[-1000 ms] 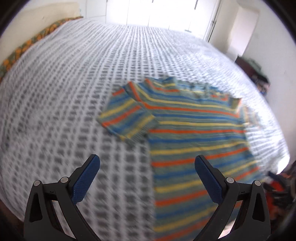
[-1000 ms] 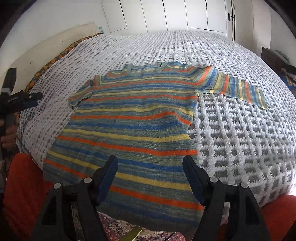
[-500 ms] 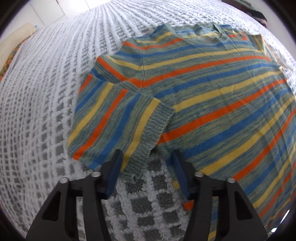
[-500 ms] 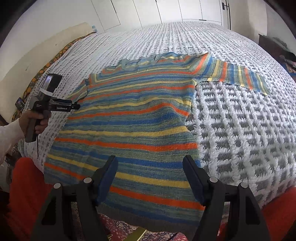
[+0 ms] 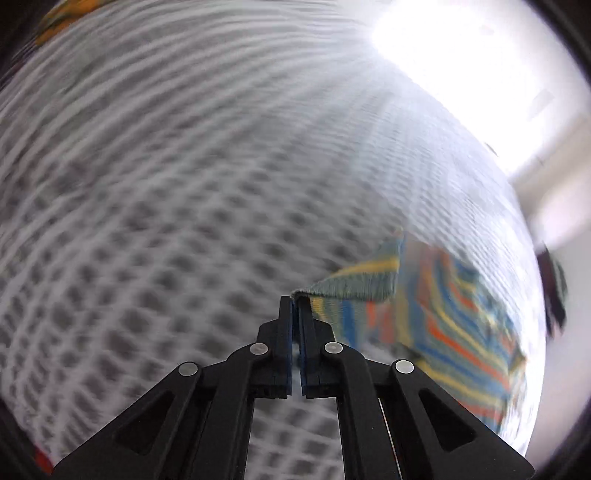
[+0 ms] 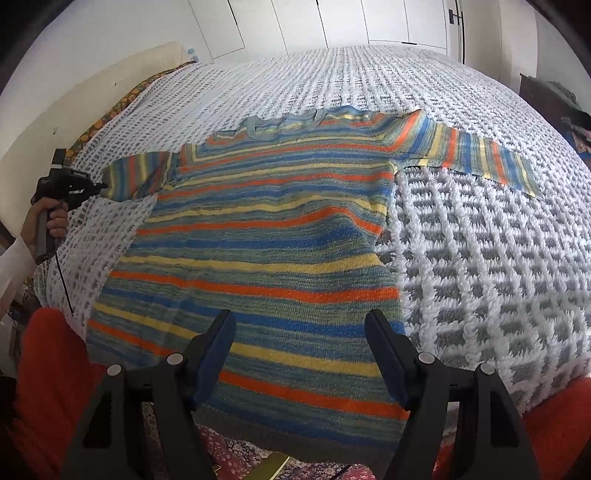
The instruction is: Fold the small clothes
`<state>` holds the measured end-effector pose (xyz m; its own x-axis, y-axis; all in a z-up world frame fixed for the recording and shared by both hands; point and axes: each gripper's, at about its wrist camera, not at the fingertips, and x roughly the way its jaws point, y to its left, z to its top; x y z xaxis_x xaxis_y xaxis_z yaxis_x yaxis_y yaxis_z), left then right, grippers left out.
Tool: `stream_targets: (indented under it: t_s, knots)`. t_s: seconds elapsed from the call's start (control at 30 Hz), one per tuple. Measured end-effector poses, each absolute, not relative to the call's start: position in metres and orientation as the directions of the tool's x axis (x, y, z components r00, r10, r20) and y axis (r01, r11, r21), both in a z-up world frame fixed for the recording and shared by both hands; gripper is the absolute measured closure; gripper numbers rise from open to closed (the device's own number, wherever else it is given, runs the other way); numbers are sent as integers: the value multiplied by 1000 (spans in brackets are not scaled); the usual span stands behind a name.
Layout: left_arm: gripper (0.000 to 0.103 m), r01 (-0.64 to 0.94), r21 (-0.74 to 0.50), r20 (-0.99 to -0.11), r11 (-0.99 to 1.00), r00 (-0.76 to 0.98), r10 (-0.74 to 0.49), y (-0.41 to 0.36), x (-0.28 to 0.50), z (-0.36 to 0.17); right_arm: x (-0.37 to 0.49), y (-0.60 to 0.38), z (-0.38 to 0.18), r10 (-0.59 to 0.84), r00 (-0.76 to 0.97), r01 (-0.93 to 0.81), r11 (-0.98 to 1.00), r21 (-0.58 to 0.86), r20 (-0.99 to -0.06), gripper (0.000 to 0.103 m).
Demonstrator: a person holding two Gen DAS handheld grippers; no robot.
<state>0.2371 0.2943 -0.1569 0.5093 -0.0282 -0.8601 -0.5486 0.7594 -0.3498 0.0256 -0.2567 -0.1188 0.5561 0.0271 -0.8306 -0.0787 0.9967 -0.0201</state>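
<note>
A striped knit sweater in blue, orange, yellow and green lies flat on the bed, hem toward me and hanging over the near edge. My left gripper is shut on the cuff of the sweater's left sleeve and holds it lifted; the sleeve shows raised at the left in the right wrist view, with the left gripper at its end. My right gripper is open and empty above the hem. The right sleeve lies spread out flat.
A white and grey woven bedspread covers the bed. A pillow and orange patterned trim lie at the far left. White wardrobe doors stand behind. Red cloth and a patterned rug sit below the near edge.
My left gripper has shut on the left sleeve's cuff and lifted it off the bedspread, swinging outward. My right gripper has stayed open over the hem.
</note>
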Motion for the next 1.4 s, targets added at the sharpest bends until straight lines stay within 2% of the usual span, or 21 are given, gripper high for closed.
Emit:
stream_targets:
  t_s: [0.07, 0.13, 0.17, 0.2, 0.27, 0.37, 0.47, 0.57, 0.63, 0.73, 0.83, 0.93, 1.07, 1.13, 1.27, 1.33, 1.4]
  knots:
    - [99, -622, -333, -884, 708, 468, -5, 320, 229, -167, 26, -255, -121, 28, 548, -83, 996, -21, -836, 31]
    - [85, -650, -309, -898, 694, 439, 11, 331, 224, -171, 26, -253, -121, 39, 545, -87, 996, -11, -838, 31]
    - [68, -655, -297, -903, 694, 430, 19, 332, 221, -171, 26, -253, -119, 46, 545, -83, 997, 0, -837, 31]
    - [56, -656, -290, -901, 697, 432, 32, 332, 215, -168, 26, -255, -118, 52, 548, -73, 997, 14, -835, 31]
    - [49, -623, -290, -883, 726, 468, 48, 321, 202, -157, 25, -266, -110, 56, 563, -36, 998, 43, -825, 31]
    - [48, -490, -266, -872, 830, 489, 9, 278, 183, -141, 22, -300, -90, 12, 597, 72, 995, 68, -802, 31]
    - [46, -279, -281, -875, 918, 467, -126, 216, 155, -136, 18, -344, -75, 2, 572, 179, 976, 127, -821, 31]
    - [46, -109, -330, -883, 938, 387, -266, 158, 119, -145, 14, -376, -77, 85, 495, 223, 950, 220, -865, 31]
    - [46, -43, -361, -885, 932, 332, -327, 126, 97, -155, 12, -383, -87, 212, 429, 203, 924, 323, -878, 31]
    - [46, 2, -350, -905, 937, 258, -338, 90, 74, -173, 12, -377, -103, 332, 357, 160, 899, 408, -873, 31]
    - [46, 4, -326, -920, 945, 229, -318, 72, 64, -184, 20, -366, -119, 350, 312, 150, 900, 410, -883, 32]
    - [42, 26, -304, -923, 952, 238, -301, 64, 61, -182, 42, -366, -114, 407, 364, 134, 867, 479, -838, 32]
    - [41, -12, -320, -918, 947, 249, -307, 56, 64, -191, 108, -388, -104, 400, 476, 156, 838, 523, -783, 35]
    - [40, -38, -336, -914, 941, 254, -316, 61, 62, -191, 146, -392, -114, 424, 461, 170, 820, 547, -779, 45]
    - [40, -51, -349, -907, 936, 271, -323, 70, 55, -192, 193, -387, -150, 378, 366, 227, 850, 475, -851, 51]
    - [40, -42, -338, -910, 940, 268, -316, 73, 52, -191, 202, -377, -160, 348, 312, 193, 888, 417, -884, 98]
    - [39, -28, -324, -914, 946, 268, -305, 70, 51, -191, 211, -369, -148, 256, 336, 148, 936, 319, -907, 98]
